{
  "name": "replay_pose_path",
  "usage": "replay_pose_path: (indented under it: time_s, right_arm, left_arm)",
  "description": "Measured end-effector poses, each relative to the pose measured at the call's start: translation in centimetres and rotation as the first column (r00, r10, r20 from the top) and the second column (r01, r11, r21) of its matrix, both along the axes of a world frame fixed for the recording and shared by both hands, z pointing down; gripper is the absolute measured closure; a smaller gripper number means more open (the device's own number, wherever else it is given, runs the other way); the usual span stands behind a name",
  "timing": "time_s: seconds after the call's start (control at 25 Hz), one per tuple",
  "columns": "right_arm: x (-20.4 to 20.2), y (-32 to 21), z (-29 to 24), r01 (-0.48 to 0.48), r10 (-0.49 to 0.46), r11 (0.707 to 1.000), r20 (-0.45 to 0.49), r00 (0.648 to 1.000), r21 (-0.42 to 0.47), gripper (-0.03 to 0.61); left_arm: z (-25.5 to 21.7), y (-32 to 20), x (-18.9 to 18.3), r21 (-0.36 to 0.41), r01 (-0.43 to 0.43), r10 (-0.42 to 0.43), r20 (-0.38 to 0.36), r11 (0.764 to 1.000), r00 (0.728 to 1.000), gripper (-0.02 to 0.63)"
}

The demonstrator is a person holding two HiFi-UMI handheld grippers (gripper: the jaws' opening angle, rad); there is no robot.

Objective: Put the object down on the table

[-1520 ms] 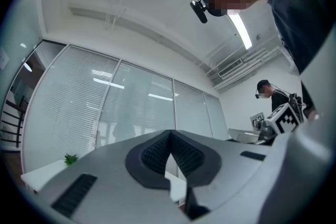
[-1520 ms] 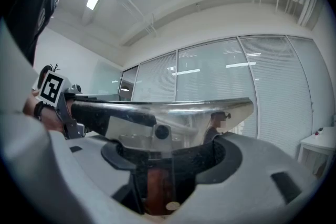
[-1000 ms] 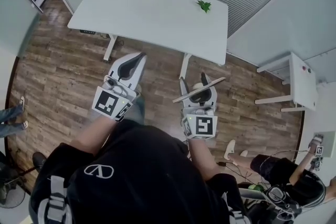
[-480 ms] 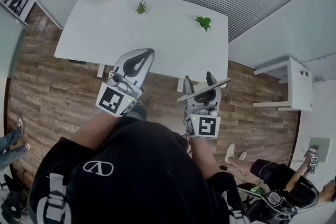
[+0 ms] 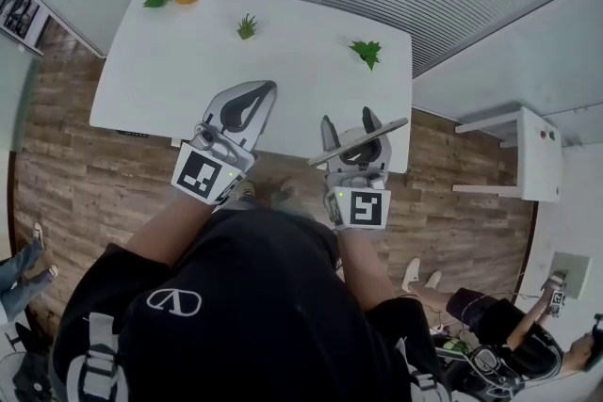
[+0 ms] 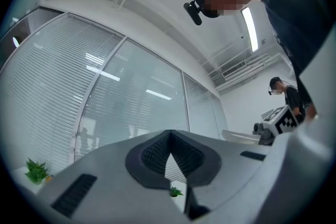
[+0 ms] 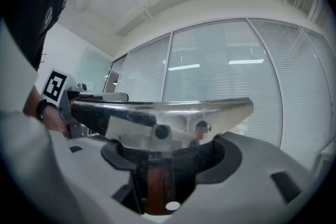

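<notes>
Head view: carried up to near edge of bench [image 5: 188,61], gripping metal-bladed tool [image 5: 358,142] in wide-set right claw [image 5: 348,119], left claw [image 5: 260,94] closed empty; ready for lowering.

Head view steeply down on table [image 5: 179,61], both gripper views tilted upward, sharing blinds [image 6: 47,86]

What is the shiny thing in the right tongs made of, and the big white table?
The tool has a blade that looks like polished metal: it mirrors the room and carries a rivet. Its handle is brown, maybe wood. The table is smooth matte white, perhaps laminate or painted board.
</notes>
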State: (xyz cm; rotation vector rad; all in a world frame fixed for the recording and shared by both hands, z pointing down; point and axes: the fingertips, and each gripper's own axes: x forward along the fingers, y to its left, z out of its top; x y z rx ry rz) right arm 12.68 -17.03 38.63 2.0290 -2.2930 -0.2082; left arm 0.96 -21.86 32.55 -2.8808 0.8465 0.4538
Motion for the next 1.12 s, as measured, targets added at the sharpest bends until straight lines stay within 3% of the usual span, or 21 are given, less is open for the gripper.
replay_pose_path:
  time_s: [0.32, 0.72, 0.84, 1.0, 1.12]
  right_arm:
    - [1.1, -4.4, 1.5, 0.092, -0.093, 0.995, -0.01, 0.996, -0.043, 0.284]
    - [2.9, -7.2, 3.0, 0.093, -0.092, 0.993, 0.017, 0.996, -0.075, 0.284]
    - [3.3, -8.2, 5.2, 0.097, -0.097, 0.985, 0.009, 0.995, -0.143, 0.284]
    - [3.9, -11.0, 10.7, 0.119, -0.127, 0.946, -0.007, 0.992, -0.303, 0.284]
    - [4.5, -13.3, 17.0, 0.125, -0.16, 0.868, -0.031, 0.987, -0.48, 0.284]
  left_arm:
    - [0.3, -3.0, 2.7, -0.007, 0.045, -0.045, 0.009, 0.999, 0.999, 0.609]
    - [1.0, -5.0, 4.3, -0.022, 0.061, -0.061, 0.013, 0.998, 0.998, 0.609]
    - [1.3, -5.4, 4.4, -0.032, 0.066, -0.065, 0.013, 0.997, 0.998, 0.609]
    - [1.2, -5.8, 4.3, -0.031, 0.079, -0.079, 0.008, 0.996, 0.997, 0.609]
    - [1.5, -5.8, 4.2, -0.036, 0.085, -0.085, 0.017, 0.996, 0.996, 0.609]
